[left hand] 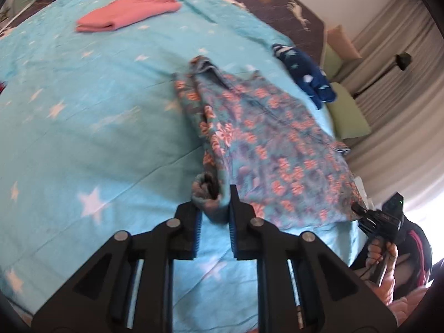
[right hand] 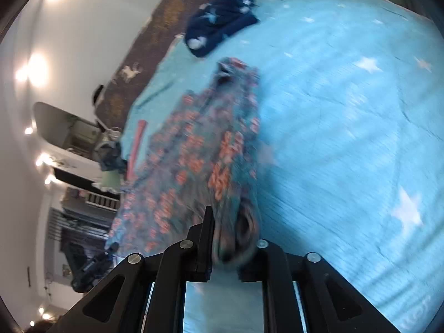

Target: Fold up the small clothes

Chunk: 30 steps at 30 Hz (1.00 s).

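A floral garment, teal with orange flowers (left hand: 266, 144), lies stretched on the blue star-print bedspread (left hand: 83, 116). My left gripper (left hand: 215, 202) is shut on a bunched corner of it at the near edge. In the left wrist view the right gripper (left hand: 358, 211) grips the garment's other near corner at the right. In the right wrist view my right gripper (right hand: 230, 238) is shut on a bunched fold of the floral garment (right hand: 194, 155), which is lifted and blurred. The left gripper (right hand: 111, 249) shows there at the lower left, holding the far corner.
A folded pink garment (left hand: 125, 14) lies at the far left of the bed. A dark blue star-print garment (left hand: 305, 72) (right hand: 222, 19) lies crumpled near the bed's far edge. Green pillows (left hand: 349, 119) and curtains (left hand: 402, 88) are beyond the bed's right side.
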{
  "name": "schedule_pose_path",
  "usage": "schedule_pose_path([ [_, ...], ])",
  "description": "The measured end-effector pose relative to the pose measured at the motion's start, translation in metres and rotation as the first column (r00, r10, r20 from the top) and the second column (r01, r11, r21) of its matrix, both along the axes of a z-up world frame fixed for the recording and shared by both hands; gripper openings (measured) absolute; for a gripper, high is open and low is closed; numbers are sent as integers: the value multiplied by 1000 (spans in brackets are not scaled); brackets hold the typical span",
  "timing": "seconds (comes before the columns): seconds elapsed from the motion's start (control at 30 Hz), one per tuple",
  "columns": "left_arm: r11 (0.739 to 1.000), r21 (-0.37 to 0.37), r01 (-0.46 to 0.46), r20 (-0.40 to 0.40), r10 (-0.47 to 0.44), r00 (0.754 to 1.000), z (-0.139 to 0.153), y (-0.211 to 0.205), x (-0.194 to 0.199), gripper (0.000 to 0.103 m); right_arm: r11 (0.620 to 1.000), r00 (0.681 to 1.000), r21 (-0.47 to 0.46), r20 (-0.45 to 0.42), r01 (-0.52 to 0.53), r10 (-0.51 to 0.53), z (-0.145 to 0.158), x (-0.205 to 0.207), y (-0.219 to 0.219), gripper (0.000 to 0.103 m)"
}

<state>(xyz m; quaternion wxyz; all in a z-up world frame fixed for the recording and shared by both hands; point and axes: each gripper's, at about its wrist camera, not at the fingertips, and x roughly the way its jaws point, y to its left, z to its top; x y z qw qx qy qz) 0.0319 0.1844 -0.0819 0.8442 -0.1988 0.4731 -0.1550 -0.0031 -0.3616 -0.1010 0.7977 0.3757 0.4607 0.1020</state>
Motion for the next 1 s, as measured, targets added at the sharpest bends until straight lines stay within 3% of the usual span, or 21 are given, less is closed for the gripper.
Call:
schedule_pose_path([
  [0.07, 997, 23, -70, 22, 70, 997, 10, 12, -5, 20, 998, 998, -42, -17, 55, -55, 5, -9, -12, 22],
  [0.17, 983, 116, -144, 116, 130, 985, 34, 20, -10, 22, 967, 988, -202, 66, 153, -143, 36, -22, -27, 28],
  [0.23, 976, 137, -171, 179, 145, 973, 51, 19, -5, 28, 944, 982, -287, 138, 163, -127, 60, -20, -25, 34],
  [0.37, 984, 127, -122, 231, 90, 969, 66, -1, 15, 33, 941, 976, -321, 214, 107, -38, 79, 9, -4, 40],
  [0.53, 988, 147, 45, 151, -67, 986, 56, -53, 59, 35, 927, 978, -375, 182, -31, 106, 76, 67, 31, 40],
  [0.7, 981, 121, 150, -10, -150, 989, 14, -82, 94, 35, 918, 981, -375, 91, -126, 172, 56, 108, 48, 40],
  [0.8, 976, 122, 180, -86, -170, 982, -8, -87, 111, 35, 891, 968, -404, 43, -208, 246, 41, 124, 63, 40],
  [0.9, 977, 105, 188, -74, -181, 981, -8, -88, 131, 35, 858, 955, -439, 5, -266, 298, 30, 146, 73, 40],
  [1.0, 977, 113, 182, -47, -178, 983, 0, -88, 153, 38, 855, 952, -440, -5, -276, 305, 24, 167, 73, 40],
])
